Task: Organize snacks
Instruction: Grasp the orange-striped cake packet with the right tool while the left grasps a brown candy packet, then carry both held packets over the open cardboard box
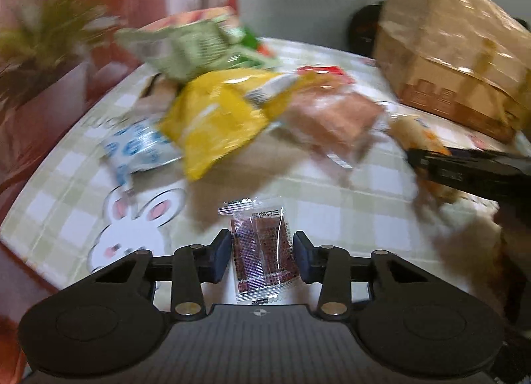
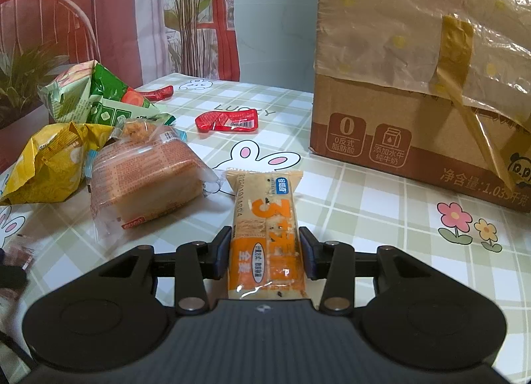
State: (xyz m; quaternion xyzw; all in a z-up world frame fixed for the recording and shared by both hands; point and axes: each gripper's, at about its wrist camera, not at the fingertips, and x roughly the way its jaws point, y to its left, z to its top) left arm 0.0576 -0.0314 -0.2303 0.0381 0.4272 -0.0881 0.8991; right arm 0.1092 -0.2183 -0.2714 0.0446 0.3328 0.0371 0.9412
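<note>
Right now, near to far:
Left tongs (image 1: 262, 259): low centre of the left wrist view, narrowed around a small clear sachet (image 1: 260, 251) of dark reddish snack; the pads sit at its edges, though whether they truly press it I cannot tell.
Right tongs (image 2: 264, 256): low centre of the right wrist view, clamped on the orange-and-white bar (image 2: 265, 234), which sticks forward over the tabletop (image 2: 381, 218).
Middle ground: a wrapped cake (image 2: 146, 178) lies left of the bar, a crumpled yellow bag (image 2: 49, 165) further left, and green packets (image 2: 96, 95) behind them at the upper left.
Far middle: a red wrapper (image 2: 227, 121) lies alone on the checked cloth.
Far right: a taped cardboard box (image 2: 415, 85) covered with plastic film fills the upper right.
Risk, left side: the sachet is thin and slick, so, if the pads only graze its sides, it may buckle or slide out when lifted.
Risk, right side: the bar is gripped near its lower half, and its soft filling may crush or the free end may droop.
Risk, both: the pile at the left is loose, so a sweep of either tongs could scatter it.
</note>
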